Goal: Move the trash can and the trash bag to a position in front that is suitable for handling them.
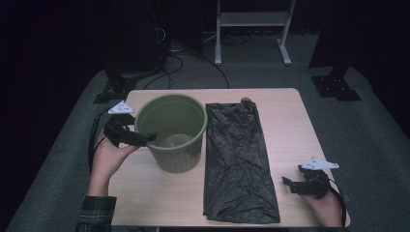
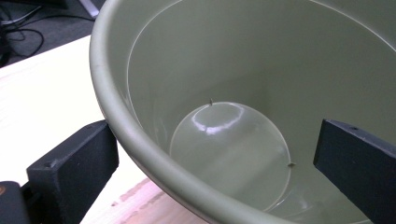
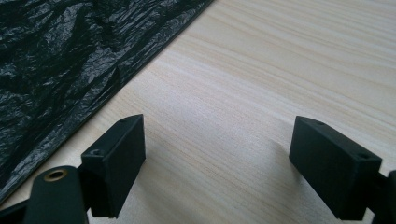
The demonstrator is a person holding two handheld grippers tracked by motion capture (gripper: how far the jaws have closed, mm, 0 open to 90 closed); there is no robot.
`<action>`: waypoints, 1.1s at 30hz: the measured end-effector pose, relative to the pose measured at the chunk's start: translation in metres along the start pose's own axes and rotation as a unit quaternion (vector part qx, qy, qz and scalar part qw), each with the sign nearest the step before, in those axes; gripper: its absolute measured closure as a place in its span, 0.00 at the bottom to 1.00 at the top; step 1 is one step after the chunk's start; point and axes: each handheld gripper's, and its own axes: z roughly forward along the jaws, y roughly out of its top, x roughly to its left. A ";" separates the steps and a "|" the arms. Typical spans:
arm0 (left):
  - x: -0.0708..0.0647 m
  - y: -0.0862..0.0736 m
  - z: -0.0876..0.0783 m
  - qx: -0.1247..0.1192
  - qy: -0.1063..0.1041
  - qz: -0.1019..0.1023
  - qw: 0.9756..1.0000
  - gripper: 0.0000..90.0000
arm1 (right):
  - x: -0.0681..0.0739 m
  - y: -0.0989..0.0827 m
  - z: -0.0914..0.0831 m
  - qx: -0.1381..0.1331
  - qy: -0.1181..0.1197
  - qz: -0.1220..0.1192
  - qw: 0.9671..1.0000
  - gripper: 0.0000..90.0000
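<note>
Dark room, grey carpet; pale wood counter (image 1: 290, 121) carries a green bin (image 1: 172, 133) beside a flat black bag (image 1: 237, 164). Left gripper (image 1: 147, 137) straddles the bin's rim, jaws wide; right gripper (image 1: 288, 182) rests right of the bag, jaws wide.

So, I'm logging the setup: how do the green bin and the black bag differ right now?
The green bin stands upright and open; the black bag lies flat and crinkled. The left tool straddles the bin's rim, open; the right tool is off the bag. Both rest on the table.
</note>
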 end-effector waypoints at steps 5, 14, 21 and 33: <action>-0.015 -0.002 -0.001 0.000 -0.014 0.012 1.000 0.00 | 0.000 0.000 0.000 0.000 0.000 0.000 1.000 0.20; -0.037 -0.005 -0.001 -0.007 -0.038 0.022 0.999 0.00 | 0.000 0.000 0.000 0.000 0.000 0.000 1.000 0.20; -0.055 -0.004 0.002 -0.007 -0.049 0.035 0.998 0.00 | 0.000 0.000 0.000 0.000 0.000 0.000 1.000 0.20; -0.063 -0.004 -0.001 -0.014 -0.058 0.037 0.998 0.00 | 0.000 0.000 0.000 0.000 0.000 0.000 1.000 0.20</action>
